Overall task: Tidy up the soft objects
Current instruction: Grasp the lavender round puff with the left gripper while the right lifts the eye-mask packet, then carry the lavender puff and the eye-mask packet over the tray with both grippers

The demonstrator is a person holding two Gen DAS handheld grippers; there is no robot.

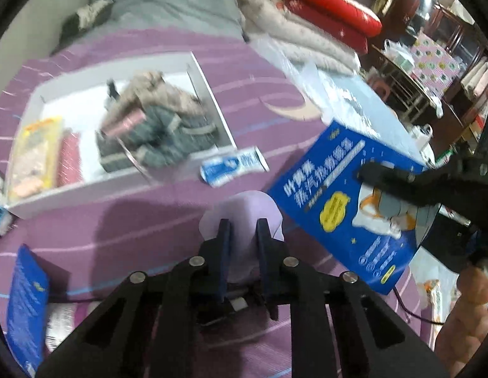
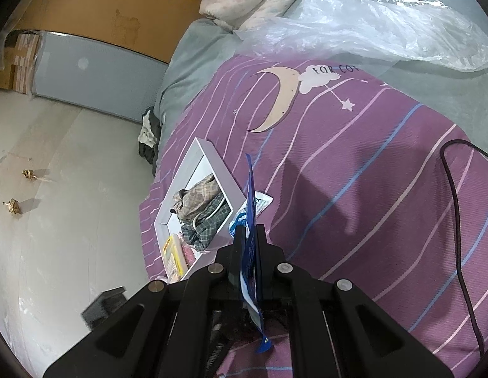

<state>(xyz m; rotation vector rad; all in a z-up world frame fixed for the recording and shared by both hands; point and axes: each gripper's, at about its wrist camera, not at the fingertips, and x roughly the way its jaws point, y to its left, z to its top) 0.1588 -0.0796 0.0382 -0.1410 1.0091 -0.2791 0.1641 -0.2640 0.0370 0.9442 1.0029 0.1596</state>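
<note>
My left gripper [image 1: 243, 231] is shut on a pale lilac soft pad [image 1: 244, 211] and holds it above the purple striped bedspread [image 1: 143, 214]. My right gripper [image 2: 250, 231] is shut on a large blue printed pouch [image 2: 250, 252], seen edge-on; in the left wrist view the same blue pouch [image 1: 347, 201] hangs to the right, with the right gripper [image 1: 366, 174] clamped on its upper edge. A white tray [image 1: 212, 94] on the bed holds folded plaid cloths [image 1: 158, 126], a pink roll and a yellow packet; it also shows in the right wrist view [image 2: 209, 148].
A small blue-and-white sachet [image 1: 232, 165] lies just right of the tray. Another blue pack [image 1: 26, 308] lies at lower left. Clear plastic sheeting [image 2: 370, 25], rolled quilts and red cushions [image 1: 335, 3] sit at the far end. A black cable [image 2: 458, 220] runs over the bed's right side.
</note>
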